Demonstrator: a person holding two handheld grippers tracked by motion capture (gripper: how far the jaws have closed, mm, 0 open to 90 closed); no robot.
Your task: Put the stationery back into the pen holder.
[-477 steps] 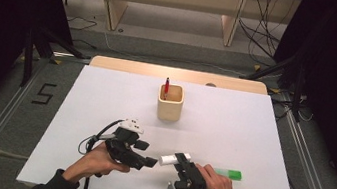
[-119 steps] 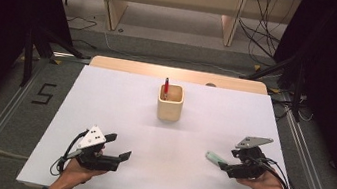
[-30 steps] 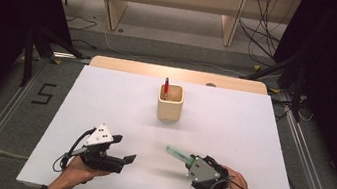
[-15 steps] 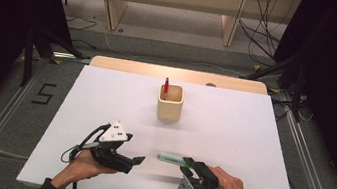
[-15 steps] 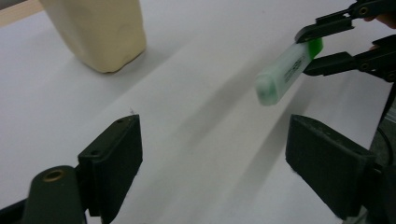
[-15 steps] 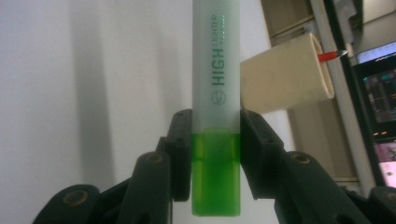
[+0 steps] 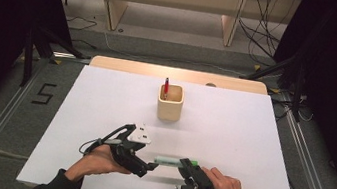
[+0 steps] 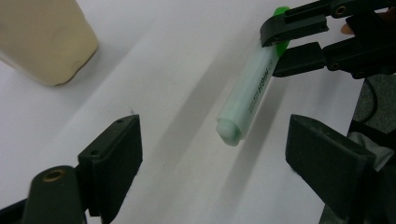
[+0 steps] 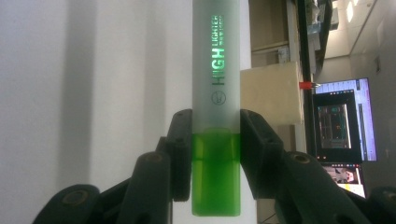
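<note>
A pale green highlighter [image 7: 167,161] hangs just above the white table [image 7: 231,134] near its front edge, held level. My right gripper [image 7: 185,164] is shut on its bright green end [image 9: 215,158], and the frosted cap end [image 8: 231,131] points toward my left gripper [image 7: 148,166]. In the left gripper view the highlighter [image 8: 251,95] lies ahead, and my left gripper [image 8: 215,156] stands open, its jaws wide on either side of the cap end without touching it. A beige cup [image 7: 170,103] with a red pen [image 7: 166,87] stands at the table's middle back.
The cup [image 8: 42,37] sits off to the upper left in the left gripper view. Beyond the table, the right gripper view shows a lit monitor [image 9: 343,121]. Wooden shelving [image 7: 170,3] and cables lie on the floor past the far edge.
My left gripper has moved right and lifted a little toward the highlighter. My right gripper has carried the highlighter left and slightly toward the front edge, closing the gap between them.
</note>
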